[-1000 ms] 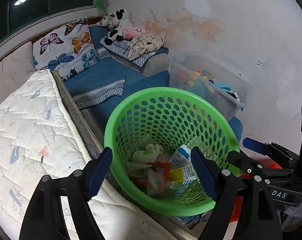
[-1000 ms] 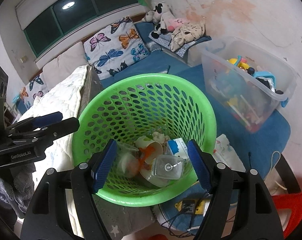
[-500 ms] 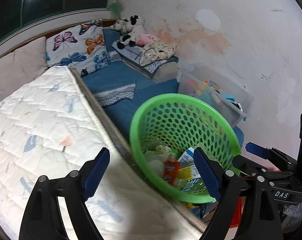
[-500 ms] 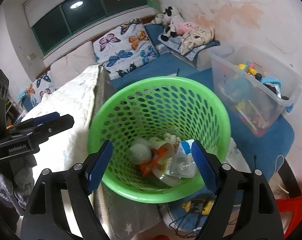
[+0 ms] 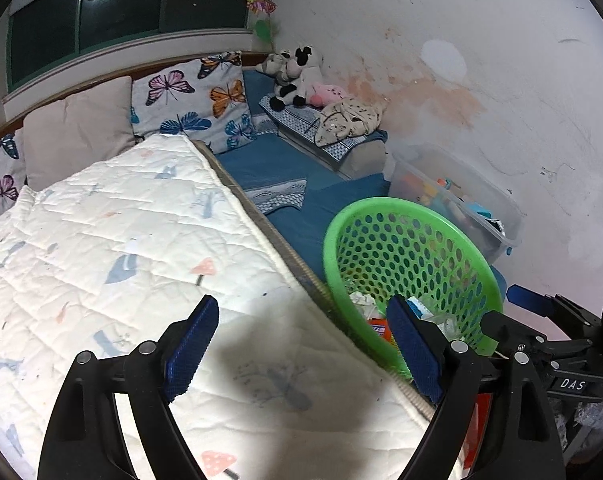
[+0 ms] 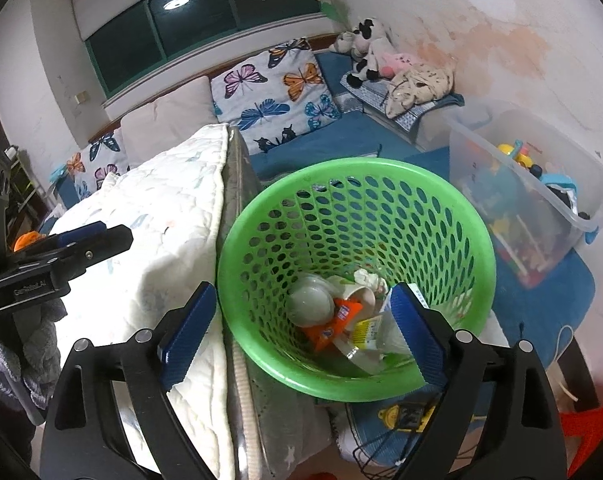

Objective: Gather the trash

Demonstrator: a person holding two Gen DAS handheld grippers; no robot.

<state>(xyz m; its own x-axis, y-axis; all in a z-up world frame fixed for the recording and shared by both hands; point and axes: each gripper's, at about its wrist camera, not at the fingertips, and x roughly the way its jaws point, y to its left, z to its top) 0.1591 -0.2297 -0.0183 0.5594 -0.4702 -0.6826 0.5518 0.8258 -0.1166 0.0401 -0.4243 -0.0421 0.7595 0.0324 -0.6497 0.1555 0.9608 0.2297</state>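
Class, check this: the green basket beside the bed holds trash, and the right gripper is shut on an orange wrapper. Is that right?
One thing is wrong. The right gripper is open and holds nothing; the orange wrapper lies in the green basket with the other trash. The right wrist view shows this. The basket does stand beside the bed.

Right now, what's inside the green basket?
The green basket holds trash: an orange wrapper, a white paper cup, a clear plastic lid and a yellow-white packet. Anything beneath that pile is covered.
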